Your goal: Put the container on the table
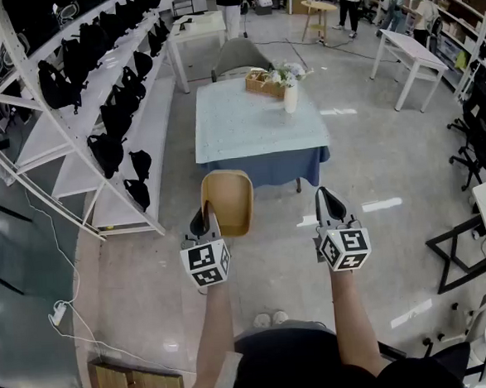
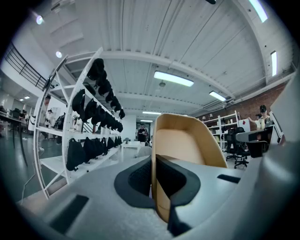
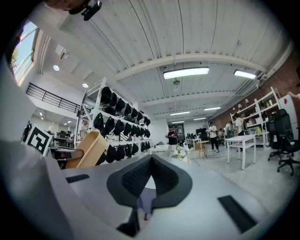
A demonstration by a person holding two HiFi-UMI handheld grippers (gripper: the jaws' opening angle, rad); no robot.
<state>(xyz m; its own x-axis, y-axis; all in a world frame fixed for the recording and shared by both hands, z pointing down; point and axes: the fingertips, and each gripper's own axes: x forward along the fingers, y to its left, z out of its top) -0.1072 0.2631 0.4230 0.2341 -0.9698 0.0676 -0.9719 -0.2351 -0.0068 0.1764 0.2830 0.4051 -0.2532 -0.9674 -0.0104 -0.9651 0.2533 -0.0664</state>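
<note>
A tan, open-topped container (image 1: pixel 228 200) hangs in the air over the floor, short of the table. My left gripper (image 1: pixel 205 215) is shut on its near left wall. In the left gripper view the tan container wall (image 2: pixel 183 144) stands pinched between the dark pads (image 2: pixel 137 177) of my left gripper (image 2: pixel 154 164). My right gripper (image 1: pixel 326 196) is held level beside it on the right, shut with nothing in it. In the right gripper view its jaws (image 3: pixel 151 165) meet, and the container (image 3: pixel 88 150) shows to the left. The table (image 1: pixel 247 131), under a pale blue cloth, lies ahead.
On the table's far side are a wooden basket (image 1: pixel 260 83) and a white vase with flowers (image 1: pixel 290 94); a grey chair (image 1: pixel 240 58) stands behind. A white rack of black bags (image 1: pixel 108 99) runs along the left. White tables, black office chairs (image 1: pixel 480 143) and people stand at the back and right.
</note>
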